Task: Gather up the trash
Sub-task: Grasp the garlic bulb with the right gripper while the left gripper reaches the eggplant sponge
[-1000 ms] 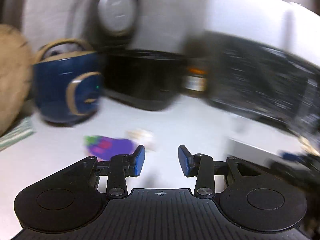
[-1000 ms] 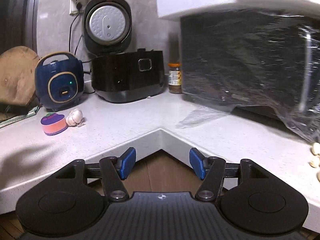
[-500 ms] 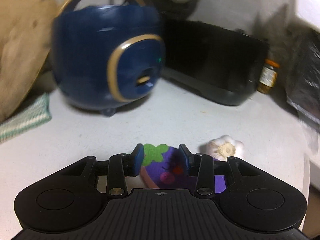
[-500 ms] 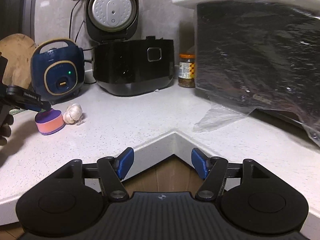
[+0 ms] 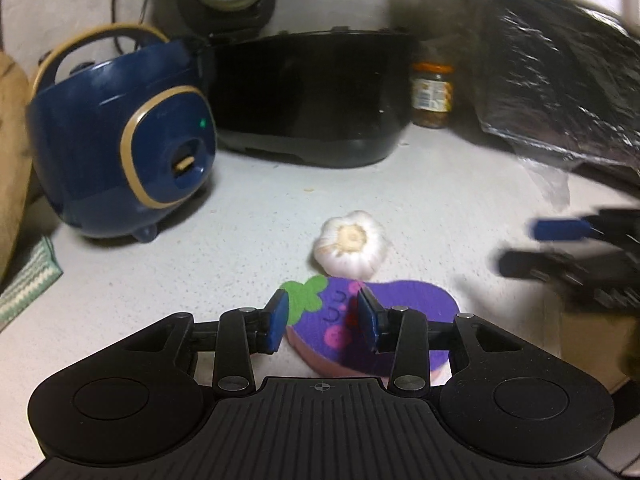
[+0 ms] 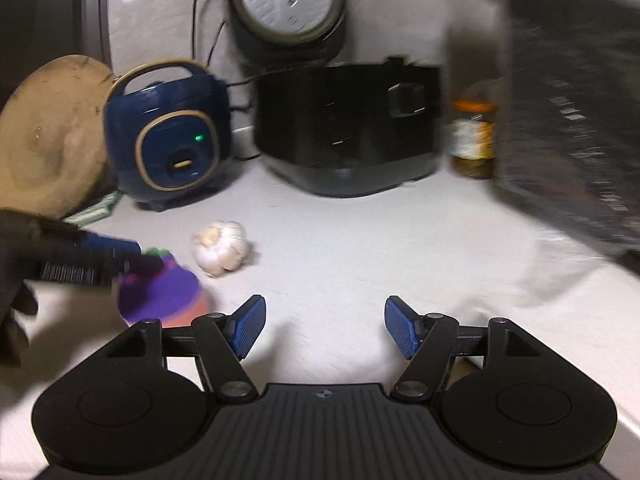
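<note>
While my left gripper (image 5: pixel 322 322) hangs low over the purple eggplant-shaped sponge (image 5: pixel 360 320), its blue pads stand apart with the stalk end of the sponge showing between them, and I cannot tell from the wrist view whether either pad touches the foam yet; from my other camera the same gripper (image 6: pixel 120 256) reaches over the top of the sponge (image 6: pixel 160 292), blurred. My right gripper (image 6: pixel 322 326) carries nothing: its jaws are wide, with only bare white counter (image 6: pixel 360 240) between them. Just beyond the sponge sits a head of garlic (image 5: pixel 350 244), close to it, perhaps touching. Farther back stand the navy rice cooker (image 5: pixel 120 132), the black cooker (image 5: pixel 312 96) with its lid raised, a jar (image 5: pixel 432 94) in the corner, and an appliance wrapped in clear plastic (image 5: pixel 560 92) whose loose film trails onto the counter. I judge this to be the approach for a first pickup, with the sponge treated as the item to collect. Next I need to settle the left pads down either side of the foam, avoid nudging the garlic, and squeeze gently, since the sponge will likely compress and could slip from a shallow grip.
</note>
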